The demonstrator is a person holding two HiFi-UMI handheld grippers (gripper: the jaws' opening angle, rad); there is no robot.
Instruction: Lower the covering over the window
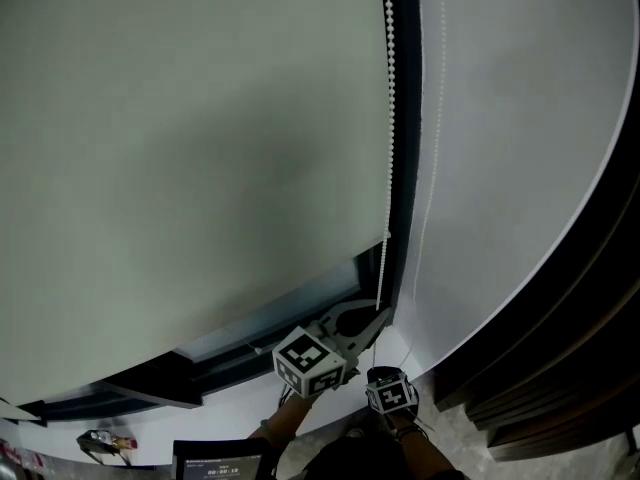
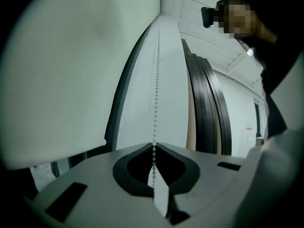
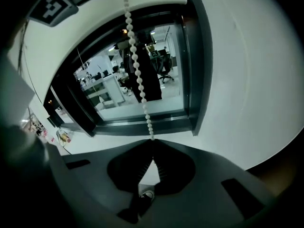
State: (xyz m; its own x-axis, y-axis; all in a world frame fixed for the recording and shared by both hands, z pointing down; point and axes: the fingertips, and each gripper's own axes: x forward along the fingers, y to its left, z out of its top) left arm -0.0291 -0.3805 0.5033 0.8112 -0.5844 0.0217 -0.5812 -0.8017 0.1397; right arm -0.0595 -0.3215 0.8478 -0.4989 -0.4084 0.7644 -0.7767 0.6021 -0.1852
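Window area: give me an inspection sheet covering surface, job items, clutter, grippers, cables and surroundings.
Surface: white wall, bare.
Job's things: roller blind covers most of the window; a strip of glass at the bottom is uncovered; bead chain hangs along its right edge.
Clutter: small item at lower left, too small to identify.
Grippers: left hand-held gripper and right hand-held gripper both shut on the bead chain.
Cables: nothing seen.
Surroundings: office desks beyond the glass; dark panels at right.

The bead chain (image 1: 388, 118) and the covering (image 1: 180, 148) both run off the head view's top edge. At lower left, a small object (image 1: 105, 440) is too tiny to identify.
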